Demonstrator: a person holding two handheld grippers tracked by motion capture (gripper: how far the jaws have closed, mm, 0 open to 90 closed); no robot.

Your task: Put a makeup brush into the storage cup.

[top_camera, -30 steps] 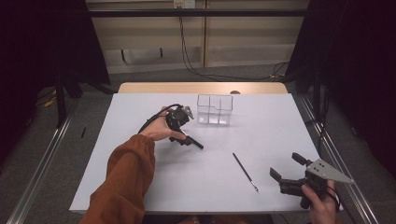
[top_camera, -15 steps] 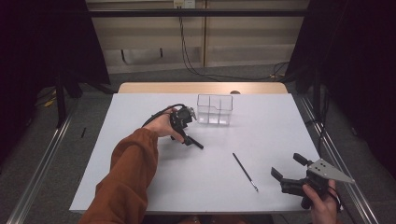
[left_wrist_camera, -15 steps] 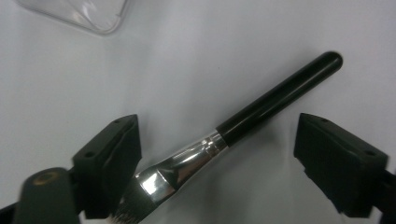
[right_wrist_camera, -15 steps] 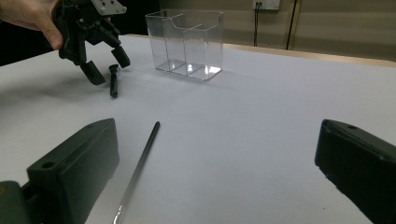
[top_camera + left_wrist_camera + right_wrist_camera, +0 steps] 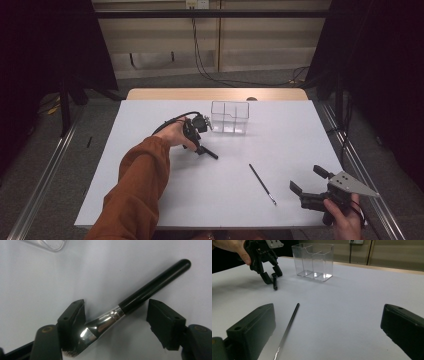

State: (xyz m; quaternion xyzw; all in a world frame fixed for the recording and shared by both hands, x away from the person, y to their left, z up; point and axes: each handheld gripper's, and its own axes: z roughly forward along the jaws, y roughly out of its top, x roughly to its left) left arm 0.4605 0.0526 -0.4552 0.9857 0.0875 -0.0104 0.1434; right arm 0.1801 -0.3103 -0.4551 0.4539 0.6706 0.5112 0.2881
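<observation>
left gripper (image 5: 116,322) straddling makeup brush (image 5: 140,297) just beside clear organizer (image 5: 229,117), jaws just been closing, pads not yet pressing both sides; right gripper (image 5: 308,181) wide open, empty, well apart.

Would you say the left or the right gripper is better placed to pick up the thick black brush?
Left. The left gripper already straddles the brush, its jaws just closing around the ferrule, not yet clamped. The right gripper is open at the table's near corner, beside the thin brush.

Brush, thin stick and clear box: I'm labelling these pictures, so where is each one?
Brush (image 5: 140,296): left gripper view, on its black handle.
Thin stick (image 5: 261,181): high view, mid-shaft.
Clear box (image 5: 313,261): right gripper view, on its front wall.
</observation>
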